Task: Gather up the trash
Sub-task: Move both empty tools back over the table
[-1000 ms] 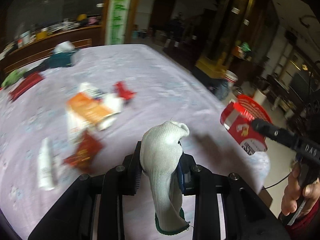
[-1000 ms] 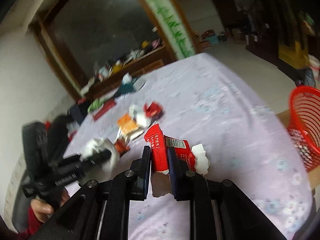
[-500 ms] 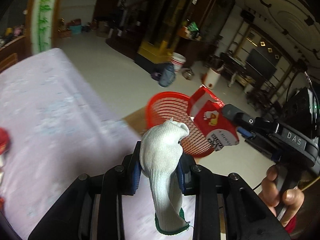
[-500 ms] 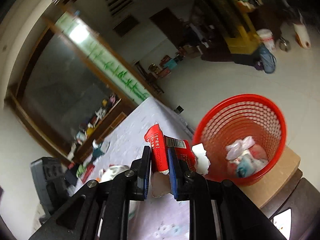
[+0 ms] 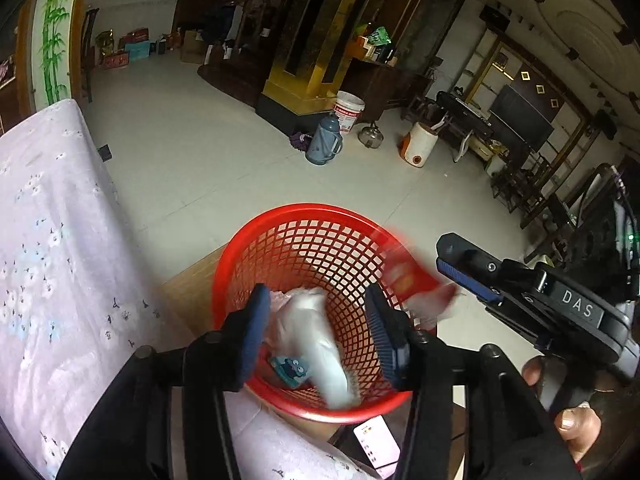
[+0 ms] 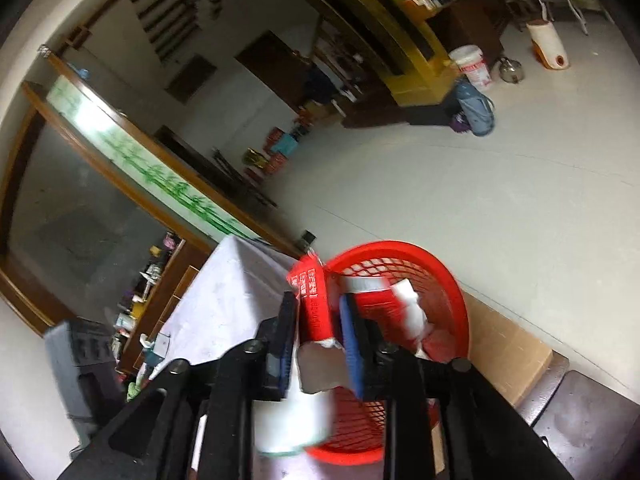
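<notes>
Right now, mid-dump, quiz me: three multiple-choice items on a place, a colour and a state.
1. Where is the white glove?
A. in the basket
B. on the floor
C. in the left tool

2. What colour is the basket?
A. blue
B. red
C. green

3. How is the left tool?
A. shut on the glove
B. open
C. out of view

Answers:
1 A, it shows blurred inside the mesh walls.
2 B, rim and mesh are red.
3 B, the pads stand wide apart, nothing between them.

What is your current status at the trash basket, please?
Left gripper open, white glove dropping into red basket. Right gripper open, red wrapper slipping out. Nothing blocking.
</notes>
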A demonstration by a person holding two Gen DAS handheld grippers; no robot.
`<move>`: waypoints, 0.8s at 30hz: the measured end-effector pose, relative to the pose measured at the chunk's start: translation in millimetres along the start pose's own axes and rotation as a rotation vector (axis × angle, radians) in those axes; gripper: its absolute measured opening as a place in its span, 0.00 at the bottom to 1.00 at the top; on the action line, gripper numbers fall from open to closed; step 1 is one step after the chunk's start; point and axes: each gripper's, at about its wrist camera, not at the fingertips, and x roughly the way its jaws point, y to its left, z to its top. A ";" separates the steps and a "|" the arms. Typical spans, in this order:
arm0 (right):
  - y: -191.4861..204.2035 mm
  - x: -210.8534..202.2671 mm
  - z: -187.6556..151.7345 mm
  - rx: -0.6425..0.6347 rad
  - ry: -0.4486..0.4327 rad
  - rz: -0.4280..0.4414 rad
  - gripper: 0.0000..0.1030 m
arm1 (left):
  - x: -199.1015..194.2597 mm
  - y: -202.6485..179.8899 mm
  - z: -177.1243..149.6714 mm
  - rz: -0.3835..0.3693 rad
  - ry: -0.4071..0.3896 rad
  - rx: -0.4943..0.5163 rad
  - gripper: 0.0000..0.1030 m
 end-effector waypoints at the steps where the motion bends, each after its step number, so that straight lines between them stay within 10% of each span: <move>1: 1.7 -0.7 -0.5 -0.013 0.005 -0.005 0.36 | -2.9 1.8 -0.4 0.001 -0.001 -0.008 0.55; 4: 11.1 -10.4 -2.7 -0.058 -0.017 -0.017 0.53 | -21.5 11.2 -5.8 0.020 -0.020 -0.029 0.56; 10: 52.4 -24.7 -25.6 -0.192 -0.038 -0.078 0.56 | -77.6 35.2 -27.6 0.081 -0.091 -0.051 0.56; 14: 88.9 -30.7 -61.1 -0.292 -0.052 -0.084 0.81 | -120.0 52.0 -47.4 0.127 -0.131 -0.050 0.59; 24: 166.3 -30.0 -155.1 -0.412 0.024 0.027 0.82 | -230.6 103.2 -96.3 0.270 -0.264 -0.097 0.60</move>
